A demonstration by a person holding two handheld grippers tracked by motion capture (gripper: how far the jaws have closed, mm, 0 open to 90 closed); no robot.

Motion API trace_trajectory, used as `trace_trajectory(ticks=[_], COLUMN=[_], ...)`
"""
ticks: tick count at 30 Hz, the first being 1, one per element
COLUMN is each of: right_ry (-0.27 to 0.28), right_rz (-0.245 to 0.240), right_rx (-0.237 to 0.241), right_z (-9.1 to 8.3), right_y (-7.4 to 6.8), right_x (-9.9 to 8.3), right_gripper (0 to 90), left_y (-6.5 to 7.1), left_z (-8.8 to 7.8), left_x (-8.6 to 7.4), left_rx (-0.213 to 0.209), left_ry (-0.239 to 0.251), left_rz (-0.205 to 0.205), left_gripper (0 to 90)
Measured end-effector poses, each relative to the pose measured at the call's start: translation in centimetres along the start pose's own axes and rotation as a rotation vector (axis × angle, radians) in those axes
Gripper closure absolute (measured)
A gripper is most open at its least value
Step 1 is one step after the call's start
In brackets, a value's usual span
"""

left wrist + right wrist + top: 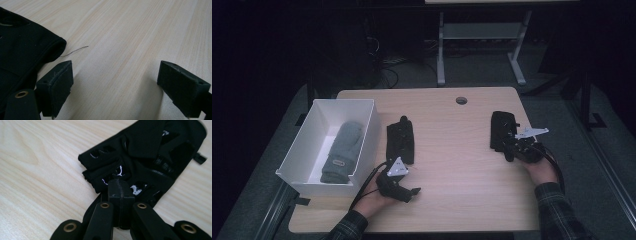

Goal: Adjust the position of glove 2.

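Bare tabletop (462, 165) between gloves; right tool (510, 145) clamped.

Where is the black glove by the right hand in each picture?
High view: the right black glove lies at the right of the wooden table, under the right tool.
Left gripper view: the black fabric at the left edge is the other black glove, by the left tool.
Right gripper view: center and upper right, the shut tool's tips on it.
Shared landmark: the wooden table.

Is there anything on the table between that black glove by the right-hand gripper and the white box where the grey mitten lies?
Yes. Another black glove lies just beside the white box, right on the straight path from the right black glove, with the left gripper near it. Lifting over them would avoid both.
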State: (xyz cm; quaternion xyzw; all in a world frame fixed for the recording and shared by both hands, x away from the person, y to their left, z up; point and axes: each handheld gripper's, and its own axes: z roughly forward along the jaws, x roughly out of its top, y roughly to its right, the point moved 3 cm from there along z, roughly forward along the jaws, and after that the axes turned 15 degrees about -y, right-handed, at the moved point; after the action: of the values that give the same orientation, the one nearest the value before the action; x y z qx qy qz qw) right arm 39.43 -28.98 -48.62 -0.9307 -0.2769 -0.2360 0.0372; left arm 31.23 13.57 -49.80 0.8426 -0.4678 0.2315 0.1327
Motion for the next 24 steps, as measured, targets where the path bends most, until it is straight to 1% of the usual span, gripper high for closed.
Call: trace_trajectory(ticks=[1,3,6,7,11,14,16,17,18,20,21,22,23,24], right_ry=[-0.002,-0.003,-0.007,-0.012,-0.023,-0.025,-0.030,-0.031,-0.031,-0.033,-0.034,-0.031,-0.031,-0.035], right_rz=[0.011,0.013,-0.009,-0.014,-0.062,-0.106,-0.141,-0.175,-0.175,-0.208,-0.235,-0.245,-0.245,-0.259], right_rx=[0.007,0.016,0.043,0.051,0.088,0.123,0.138,0.155,0.155,0.177,0.196,0.202,0.202,0.214], right_z=[0.1,0.2,0.3,0.3,0.2,0.2,0.1,0.2,0.2,0.2,0.2,0.2,0.2,0.2], right_y=[0.0,-0.1,-0.5,-0.8,-2.2,-3.6,-4.7,-5.8,-5.8,-6.9,-7.9,-8.3,-8.3,-8.9], right_x=[-0.1,-0.1,-0.1,-0.1,0.2,0.5,0.7,1.0,1.0,1.2,1.4,1.5,1.5,1.6], right_gripper=[90.0,90.0,90.0,90.0,90.0,90.0,90.0,90.0,90.0,90.0,90.0,90.0,90.0,90.0], left_y=[0.0,0.0,0.0,0.0,0.0,0.0,0.0,0.0,0.0,0.0,0.0,0.0,0.0,0.0], left_z=[0.0,0.0,0.0,0.0,0.0,0.0,0.0,0.0,0.0,0.0,0.0,0.0,0.0,0.0], left_x=[0.0,0.0,0.0,0.0,0.0,0.0,0.0,0.0,0.0,0.0,0.0,0.0,0.0,0.0], left_rx=[0.000,0.000,0.000,0.000,0.000,0.000,0.000,0.000,0.000,0.000,0.000,0.000,0.000,0.000], left_ry=[0.000,0.000,0.000,0.000,0.000,0.000,-0.001,0.000,0.000,0.000,0.000,0.000,0.000,0.000], left_rz=[0.000,0.000,0.000,-0.001,0.000,0.000,0.000,0.000,0.000,0.000,0.000,0.001,0.001,0.001], left_gripper=[12.6,12.7,12.7,12.7,12.7,12.7,12.7,12.6,12.7,12.7,12.7,12.7,12.6,12.6])
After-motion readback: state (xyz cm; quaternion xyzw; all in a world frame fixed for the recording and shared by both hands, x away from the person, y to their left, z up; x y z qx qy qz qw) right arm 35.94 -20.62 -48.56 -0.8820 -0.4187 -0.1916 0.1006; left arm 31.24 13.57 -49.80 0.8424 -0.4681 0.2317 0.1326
